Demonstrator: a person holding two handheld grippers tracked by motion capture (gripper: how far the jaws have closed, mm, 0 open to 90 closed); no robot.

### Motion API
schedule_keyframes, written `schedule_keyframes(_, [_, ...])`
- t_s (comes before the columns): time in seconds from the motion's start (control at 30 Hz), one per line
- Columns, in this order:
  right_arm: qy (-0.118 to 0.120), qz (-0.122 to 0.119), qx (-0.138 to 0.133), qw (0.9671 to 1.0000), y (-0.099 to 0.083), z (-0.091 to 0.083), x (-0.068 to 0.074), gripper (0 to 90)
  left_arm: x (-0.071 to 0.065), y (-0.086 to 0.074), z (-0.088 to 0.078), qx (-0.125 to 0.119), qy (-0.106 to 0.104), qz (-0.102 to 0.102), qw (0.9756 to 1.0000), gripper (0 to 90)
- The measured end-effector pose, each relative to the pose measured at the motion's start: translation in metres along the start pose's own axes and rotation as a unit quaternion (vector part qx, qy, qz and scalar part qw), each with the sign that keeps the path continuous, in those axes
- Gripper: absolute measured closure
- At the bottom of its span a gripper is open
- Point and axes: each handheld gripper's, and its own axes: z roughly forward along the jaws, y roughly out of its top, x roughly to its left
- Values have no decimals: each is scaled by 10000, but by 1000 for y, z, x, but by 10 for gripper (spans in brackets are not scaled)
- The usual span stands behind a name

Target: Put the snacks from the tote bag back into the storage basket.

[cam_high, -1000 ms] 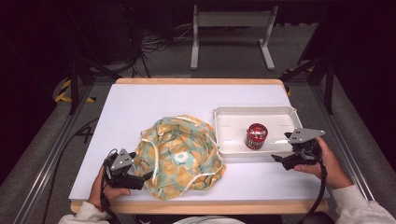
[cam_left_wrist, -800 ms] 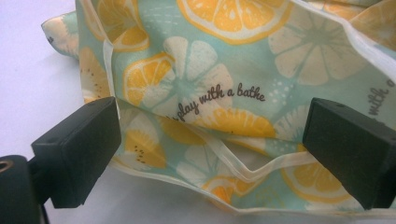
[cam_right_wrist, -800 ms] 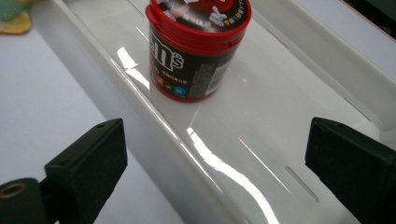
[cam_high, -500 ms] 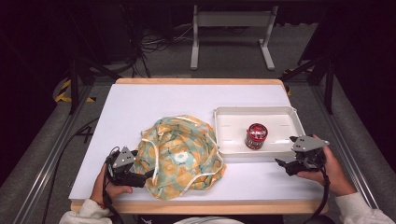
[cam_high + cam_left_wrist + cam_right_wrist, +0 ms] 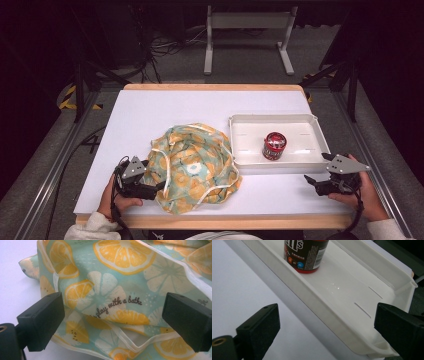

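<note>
Fabric printed with citrus slices [image 5: 192, 167] is seen bunched on the near left part of the white tabletop [image 5: 165, 107], and the left hand-held gripper [image 5: 159, 187] is set at its near left edge. In the left gripper view, the cloth and its white piping are seen between two widely parted jaws, with no pad pressed on it. The right hand-held gripper [image 5: 311, 179] is held at the near right of the tabletop, just in front of the white tray [image 5: 240, 125]; its jaws are spread with nothing between them, and the tray's near rim is seen beyond them in the right gripper view. A red canister [image 5: 274, 145] is stood upright inside the tray, well apart from the fabric.
</note>
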Motion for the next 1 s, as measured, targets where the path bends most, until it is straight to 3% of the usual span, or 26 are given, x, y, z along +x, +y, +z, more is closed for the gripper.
schedule_keyframes(0.1, [-142,2,-62,9999,-5,-2,2,70,0,0,0,5,-5,-12,10000,50])
schedule_keyframes(0.4, [-259,121,-183,9994,-16,-6,7,59,0,0,0,12,19,23,10000,50])
schedule_keyframes(0.53, [-405,302,-257,9984,-20,-8,9,56,0,0,0,6,-6,-23,10000,50])
schedule_keyframes(0.77, [-388,607,-414,9965,-26,-13,8,54,0,0,0,-11,3,12,10000,50])
schedule_keyframes(1.0, [-323,562,-399,9971,-27,-12,11,49,1,0,0,-15,-16,-7,10000,50])
